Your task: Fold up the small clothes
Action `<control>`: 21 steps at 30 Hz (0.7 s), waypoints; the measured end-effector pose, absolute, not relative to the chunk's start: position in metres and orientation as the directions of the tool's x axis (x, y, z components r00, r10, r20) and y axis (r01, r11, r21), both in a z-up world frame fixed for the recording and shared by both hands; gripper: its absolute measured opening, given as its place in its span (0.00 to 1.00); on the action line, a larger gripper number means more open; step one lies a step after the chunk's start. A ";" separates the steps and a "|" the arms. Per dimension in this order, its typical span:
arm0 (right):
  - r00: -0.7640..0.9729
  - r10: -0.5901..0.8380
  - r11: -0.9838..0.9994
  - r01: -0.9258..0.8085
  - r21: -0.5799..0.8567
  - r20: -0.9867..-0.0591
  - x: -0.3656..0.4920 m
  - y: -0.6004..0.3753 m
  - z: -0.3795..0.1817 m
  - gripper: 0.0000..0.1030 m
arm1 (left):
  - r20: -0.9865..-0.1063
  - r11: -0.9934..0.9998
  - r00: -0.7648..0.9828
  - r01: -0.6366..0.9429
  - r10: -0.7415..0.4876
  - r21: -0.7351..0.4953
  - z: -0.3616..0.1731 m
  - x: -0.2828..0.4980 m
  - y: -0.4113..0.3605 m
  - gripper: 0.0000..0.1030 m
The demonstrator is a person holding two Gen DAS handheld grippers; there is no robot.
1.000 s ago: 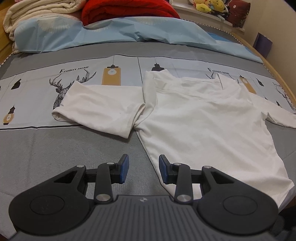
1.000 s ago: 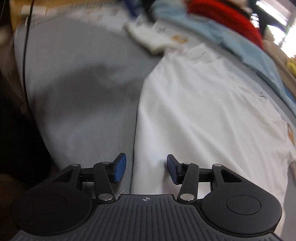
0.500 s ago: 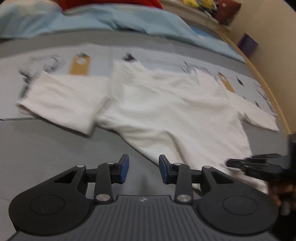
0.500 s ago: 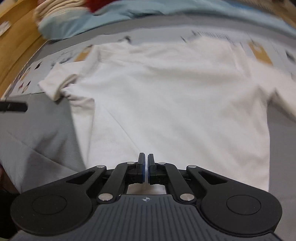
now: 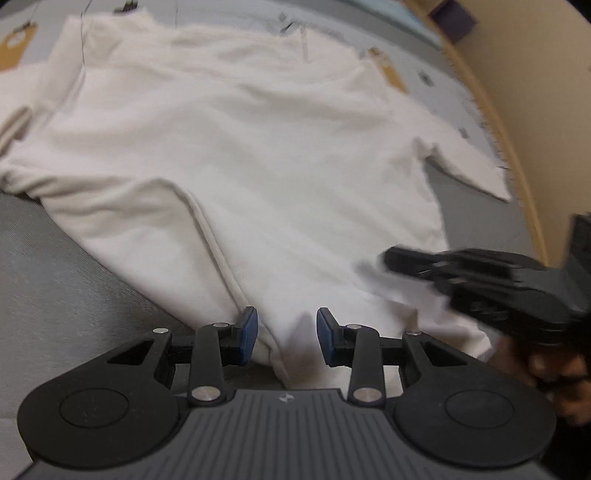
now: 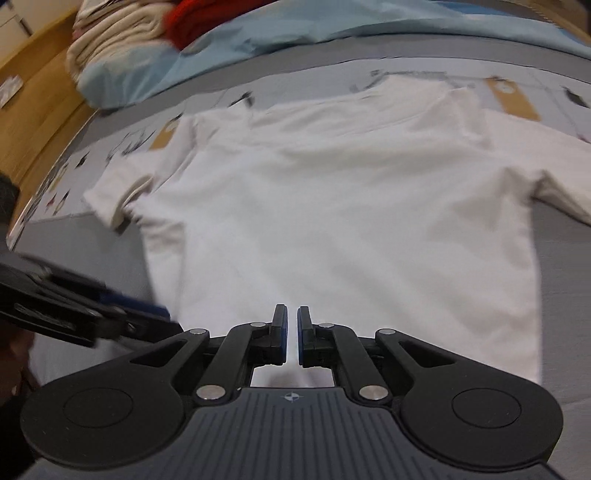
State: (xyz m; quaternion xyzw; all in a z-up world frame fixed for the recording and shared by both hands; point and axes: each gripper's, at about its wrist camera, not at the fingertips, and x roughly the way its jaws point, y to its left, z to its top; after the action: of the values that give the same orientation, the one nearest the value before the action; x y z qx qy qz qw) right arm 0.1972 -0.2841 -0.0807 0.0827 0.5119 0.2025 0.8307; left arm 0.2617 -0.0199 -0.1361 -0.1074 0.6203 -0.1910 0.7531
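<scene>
A white T-shirt [image 5: 240,166] lies spread flat on the bed, collar far, hem toward me. My left gripper [image 5: 286,339] is open over the hem's left corner, with the shirt's folded side edge running between its blue pads [image 5: 248,334] and not pressed. The right wrist view shows the shirt [image 6: 351,221] and my right gripper [image 6: 291,332] at the middle of the hem. Its jaws are easing open to a thin slit with white cloth in it. From the left wrist view the right gripper [image 5: 388,260] has cloth bunched at its tip.
The grey printed bedsheet [image 5: 55,277] lies under the shirt. A light blue duvet [image 6: 258,44], a cream blanket [image 6: 118,33] and a red one [image 6: 184,18] are piled at the far end. A wooden bed frame [image 6: 37,92] borders the mattress. A hand [image 5: 546,369] holds the right gripper.
My left gripper has swung right and down onto the hem's left corner, still open. My right gripper went from open to shut at the hem's middle, and the slit has since widened slightly.
</scene>
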 end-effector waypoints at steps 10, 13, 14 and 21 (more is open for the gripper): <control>0.476 0.314 0.941 -0.042 0.335 -0.822 0.200 -0.347 -0.073 0.05 | -0.926 0.929 0.133 0.170 -0.353 -0.330 -0.145 0.257 -0.034 0.07; 0.458 0.266 0.954 -0.003 0.298 -0.848 0.191 -0.359 -0.077 0.05 | -0.923 0.924 0.153 0.212 -0.352 -0.318 -0.131 0.243 -0.029 0.05; 0.447 0.249 0.960 0.007 0.281 -0.859 0.187 -0.362 -0.079 0.05 | -0.920 0.921 0.166 0.228 -0.356 -0.315 -0.122 0.236 -0.022 0.05; 0.364 0.138 0.985 0.051 0.167 -0.921 0.162 -0.382 -0.096 0.25 | -0.902 0.889 0.220 0.365 -0.371 -0.276 -0.068 0.160 0.058 0.05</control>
State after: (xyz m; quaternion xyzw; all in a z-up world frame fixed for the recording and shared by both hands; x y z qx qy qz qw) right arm 0.1624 -0.3818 -0.0959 0.0837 0.5633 0.0266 0.8216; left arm 0.1604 0.0578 -0.0685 -0.0023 0.5782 -0.2356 0.7811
